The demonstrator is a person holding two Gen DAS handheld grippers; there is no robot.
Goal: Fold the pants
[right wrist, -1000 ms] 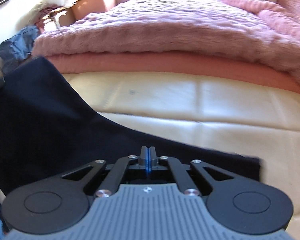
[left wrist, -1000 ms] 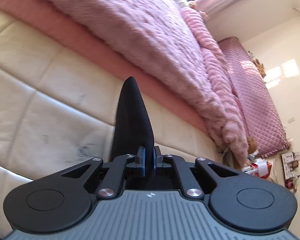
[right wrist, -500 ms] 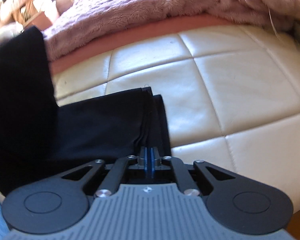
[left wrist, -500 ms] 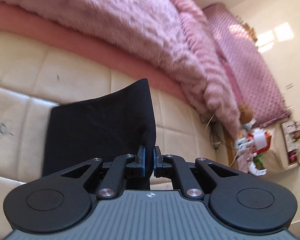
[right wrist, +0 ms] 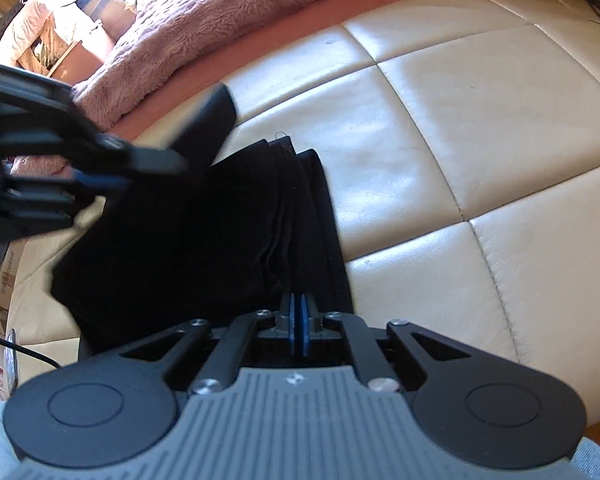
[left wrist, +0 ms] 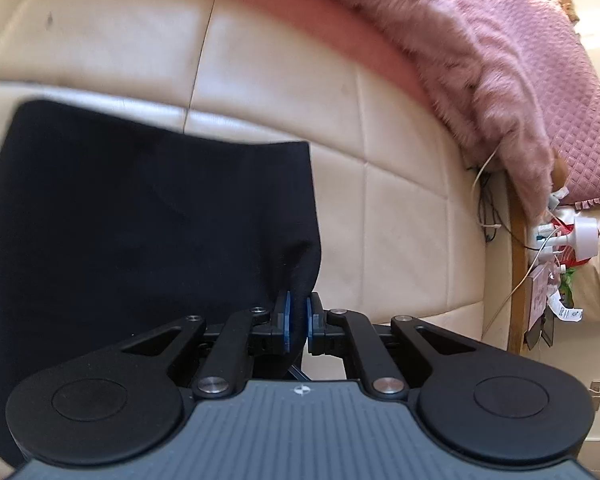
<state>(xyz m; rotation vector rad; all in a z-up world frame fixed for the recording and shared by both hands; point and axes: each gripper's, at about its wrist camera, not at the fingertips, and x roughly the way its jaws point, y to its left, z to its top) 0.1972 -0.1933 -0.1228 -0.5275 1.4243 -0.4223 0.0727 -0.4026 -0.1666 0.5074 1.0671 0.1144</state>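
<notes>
The black pants [left wrist: 148, 216] lie folded on the cream leather cushion [left wrist: 400, 200]. My left gripper [left wrist: 297, 322] is shut on the pants' near right corner, with dark cloth pinched between its blue pads. In the right wrist view the pants [right wrist: 220, 232] show stacked layered edges at their right side. My right gripper [right wrist: 299, 330] is shut on the near edge of those layers. The left gripper [right wrist: 100, 178] shows blurred at the upper left, over the pants' far part.
A fluffy pink blanket [left wrist: 460, 40] over a salmon sheet runs along the far side of the cushion. A wooden bedside stand with cables, plugs and small items [left wrist: 556, 248] is at the right. Boxes and clothes [right wrist: 40, 32] lie far left in the right wrist view.
Both grippers have come down toward the cushion with the pants. The raised cloth has been laid flat over the lower layers, and the left gripper has entered the right wrist view.
</notes>
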